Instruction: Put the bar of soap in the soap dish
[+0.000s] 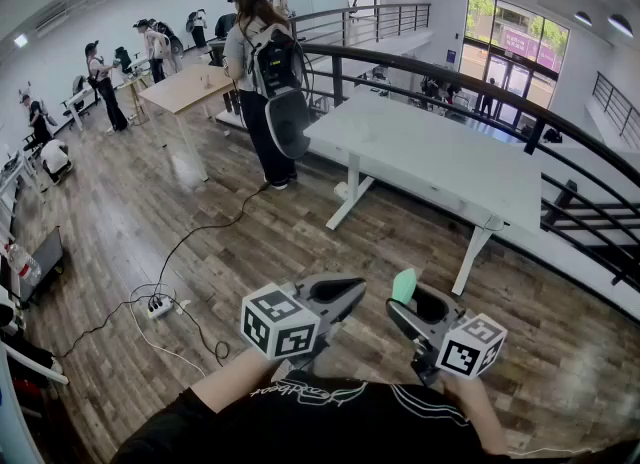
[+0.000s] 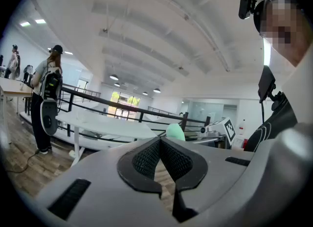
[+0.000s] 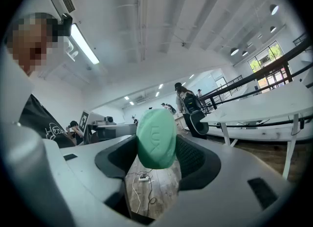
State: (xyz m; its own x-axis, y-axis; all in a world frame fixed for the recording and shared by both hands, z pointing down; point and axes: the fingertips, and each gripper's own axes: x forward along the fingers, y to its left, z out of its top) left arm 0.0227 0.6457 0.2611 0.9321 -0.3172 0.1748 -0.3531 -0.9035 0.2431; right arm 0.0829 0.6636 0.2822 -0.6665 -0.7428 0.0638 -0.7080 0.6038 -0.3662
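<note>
Right gripper (image 1: pixel 418 304): jaws pinching the bar of soap (image 3: pixel 156 139). The bar stands on end between the pads, its upper part clear of the jaw tips. Left gripper (image 2: pixel 160 142): jaws pressed together, nothing between them. No soap dish in any view.

Risk: the bar is smooth and rounded. Any loosening or jolt could let it pivot or slip out forward onto the floor (image 1: pixel 150 222).

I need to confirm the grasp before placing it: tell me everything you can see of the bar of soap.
The bar of soap is a smooth mint-green oval with rounded edges and letters pressed into its broad face. It stands on edge, gripped by its narrow sides between the dark textured pads of the right gripper, its top rising past the jaws. It hangs in the air above the wood floor; nothing else touches it.
</note>
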